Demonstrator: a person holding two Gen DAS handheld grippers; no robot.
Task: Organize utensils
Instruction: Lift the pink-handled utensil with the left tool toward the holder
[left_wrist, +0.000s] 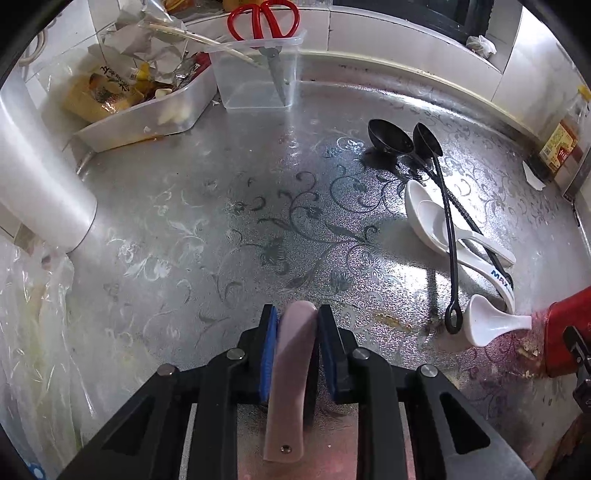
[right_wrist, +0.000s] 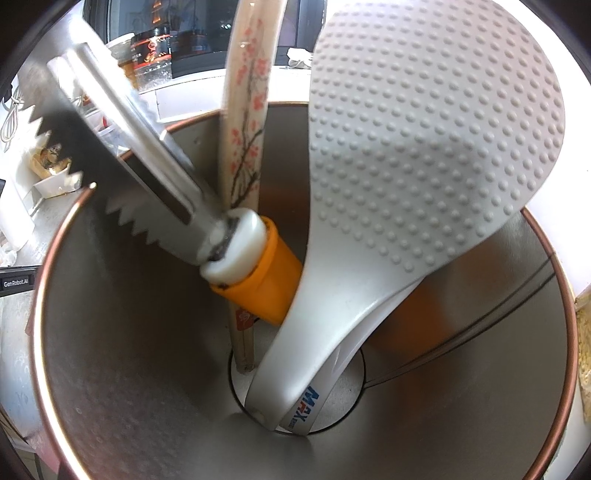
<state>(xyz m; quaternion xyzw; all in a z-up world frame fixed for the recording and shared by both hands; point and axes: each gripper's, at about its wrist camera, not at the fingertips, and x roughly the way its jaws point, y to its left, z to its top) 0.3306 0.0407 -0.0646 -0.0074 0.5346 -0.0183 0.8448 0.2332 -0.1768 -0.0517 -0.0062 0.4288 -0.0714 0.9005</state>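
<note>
L gripper (left_wrist: 295, 325) is clamped on a pale pink handle (left_wrist: 291, 369), blue pads tight on both sides, above the near edge of the silver floral-patterned bench (left_wrist: 221, 206). R gripper isn't visible in its own view; can't tell if it's open or gripping. That cam looks straight into a metal utensil holder w/ copper rim (right_wrist: 110, 369), holding a dimpled white rice paddle (right_wrist: 424, 147), an orange-handled serrated tool (right_wrist: 255, 269) and blossom-print chopsticks (right_wrist: 247, 122). Toward the bench's right edge: two black spoons (left_wrist: 391, 138) crossing white soup spoons (left_wrist: 428, 214), one more white spoon (left_wrist: 491, 325) nearer. At the back edge, red scissors (left_wrist: 264, 22) stand in a clear tub (left_wrist: 258, 74).
</note>
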